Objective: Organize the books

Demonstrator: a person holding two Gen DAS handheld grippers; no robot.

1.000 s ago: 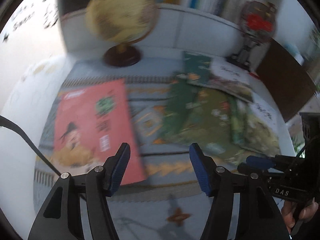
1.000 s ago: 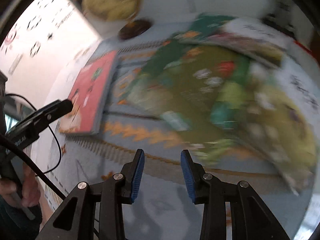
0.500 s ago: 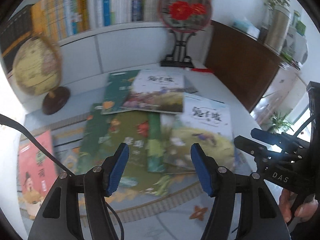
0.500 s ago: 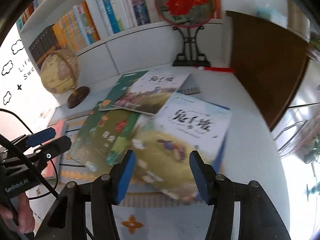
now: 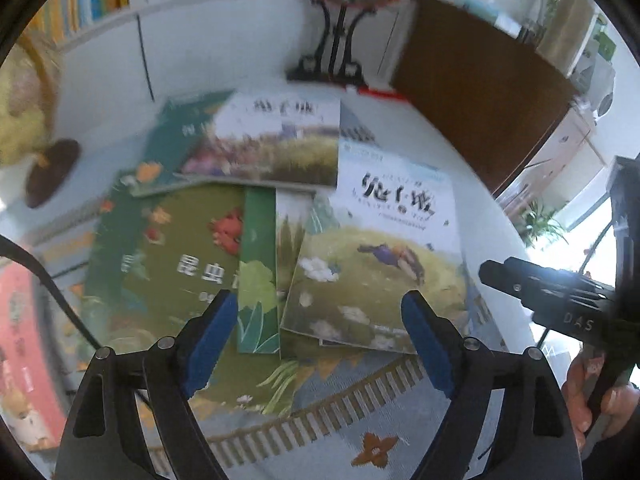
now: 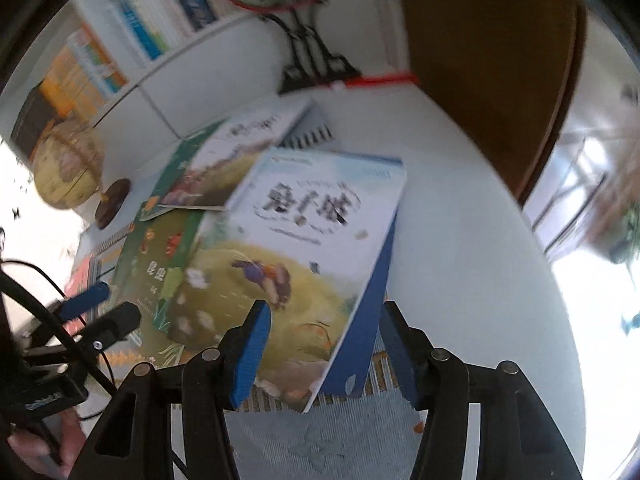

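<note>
My left tongs (image 5: 320, 336) have just spread wider, my right tongs (image 6: 324, 344) stand open, both swung from the red book (image 5: 20, 344) toward the rabbit book (image 5: 380, 256), empty; next pickup.

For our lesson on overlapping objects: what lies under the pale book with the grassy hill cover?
The pale book overlaps a green leaf-cover book and rests on the patterned mat. Whatever else lies under it is hidden.

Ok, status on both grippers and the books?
Left gripper open, jaws just widened, empty. Right gripper open, straddling the top book, not gripping. Books overlap.
</note>
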